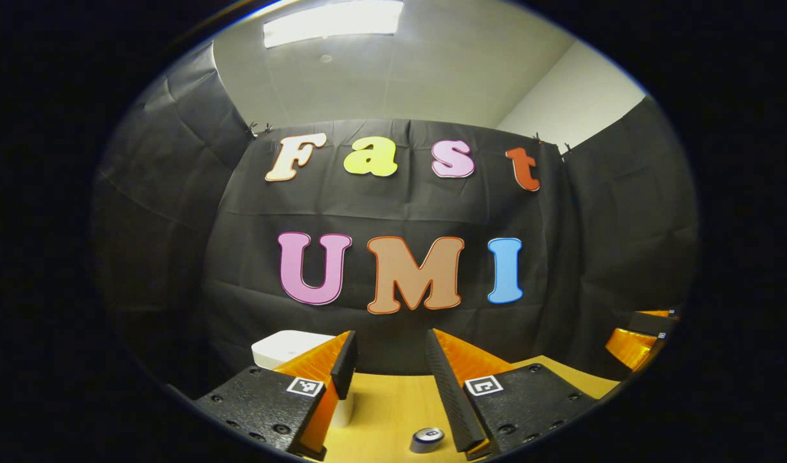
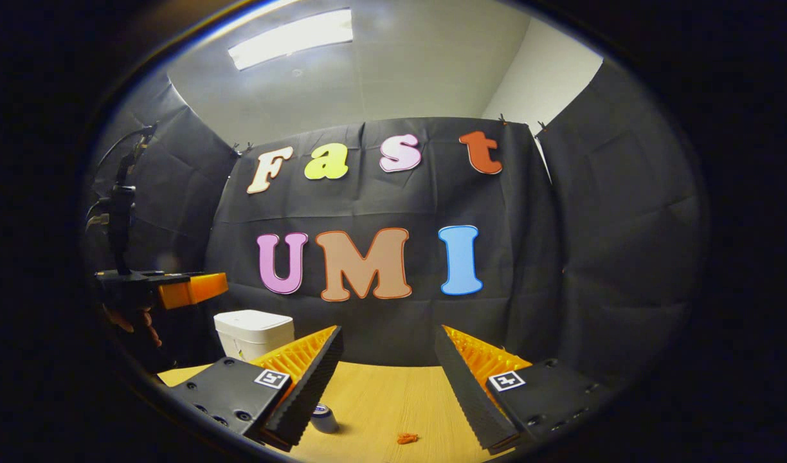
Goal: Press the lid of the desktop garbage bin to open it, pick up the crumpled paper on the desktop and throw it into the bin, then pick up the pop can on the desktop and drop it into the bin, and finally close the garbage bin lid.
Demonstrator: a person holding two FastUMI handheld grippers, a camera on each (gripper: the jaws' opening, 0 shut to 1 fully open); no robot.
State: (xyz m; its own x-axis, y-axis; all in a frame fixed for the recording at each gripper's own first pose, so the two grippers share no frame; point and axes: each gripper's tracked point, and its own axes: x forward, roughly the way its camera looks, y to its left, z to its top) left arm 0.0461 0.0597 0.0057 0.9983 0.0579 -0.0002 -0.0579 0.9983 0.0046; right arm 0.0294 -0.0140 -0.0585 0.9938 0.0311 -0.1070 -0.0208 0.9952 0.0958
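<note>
Both hand-held grippers, left [image 1: 387, 386] and right [image 2: 387, 386], are hanging wide open and empty, while the light, thin-walled pop can [image 2: 324, 418] is waiting on the worktop [image 2: 380, 399] near the closed bin [image 2: 253, 331], probably best gripped gently across its sides.

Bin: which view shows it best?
The right gripper view. The bin stands there with its shut lid and front wall in sight, left of the right gripper, which is open. In the left gripper view the bin sits mostly behind a finger of the open left gripper; lid top visible.
</note>
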